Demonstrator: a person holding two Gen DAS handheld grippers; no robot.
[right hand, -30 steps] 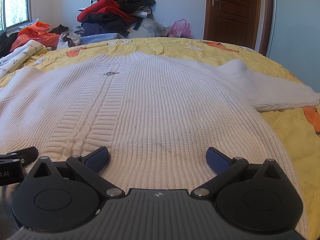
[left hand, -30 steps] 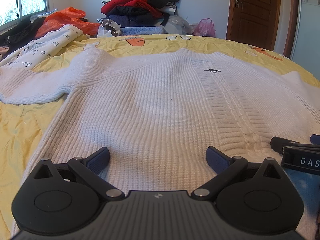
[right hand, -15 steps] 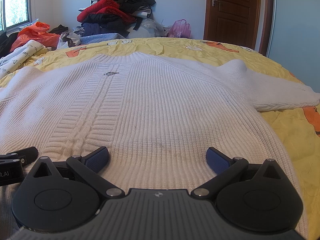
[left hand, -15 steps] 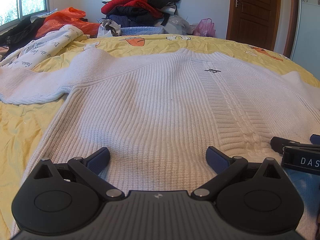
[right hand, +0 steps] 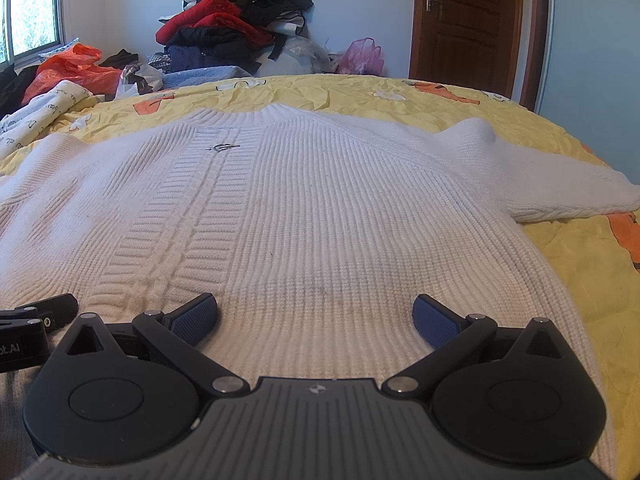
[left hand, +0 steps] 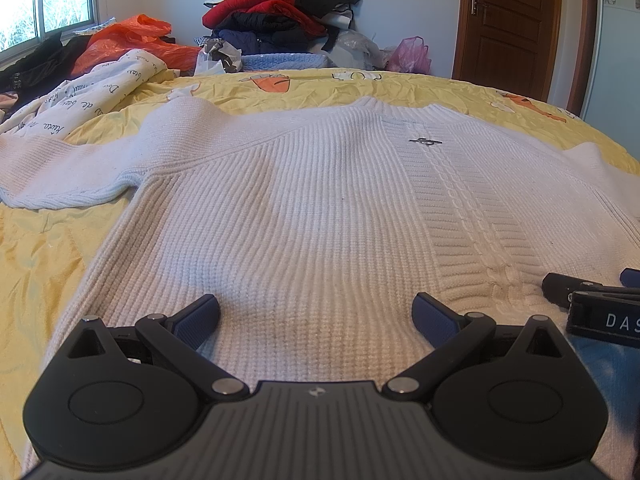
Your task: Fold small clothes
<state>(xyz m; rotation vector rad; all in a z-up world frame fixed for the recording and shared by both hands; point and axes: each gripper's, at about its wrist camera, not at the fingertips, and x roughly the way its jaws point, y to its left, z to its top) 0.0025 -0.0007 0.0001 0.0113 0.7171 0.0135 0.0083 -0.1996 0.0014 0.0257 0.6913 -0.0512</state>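
A white ribbed knit sweater (left hand: 320,208) lies flat, front up, on a yellow bedsheet (left hand: 36,256), with its collar far from me and both sleeves spread out. It also fills the right wrist view (right hand: 320,216). My left gripper (left hand: 316,314) is open and empty, low over the sweater's hem on its left half. My right gripper (right hand: 316,314) is open and empty, over the hem on its right half. The right gripper's fingers (left hand: 568,286) show at the right edge of the left wrist view. The left gripper's finger (right hand: 44,310) shows at the left edge of the right wrist view.
A pile of dark and red clothes (left hand: 276,12) stands at the far side of the bed. An orange plastic bag (left hand: 132,40) and a printed white cloth (left hand: 88,92) lie at the far left. A brown door (right hand: 468,20) is at the back right.
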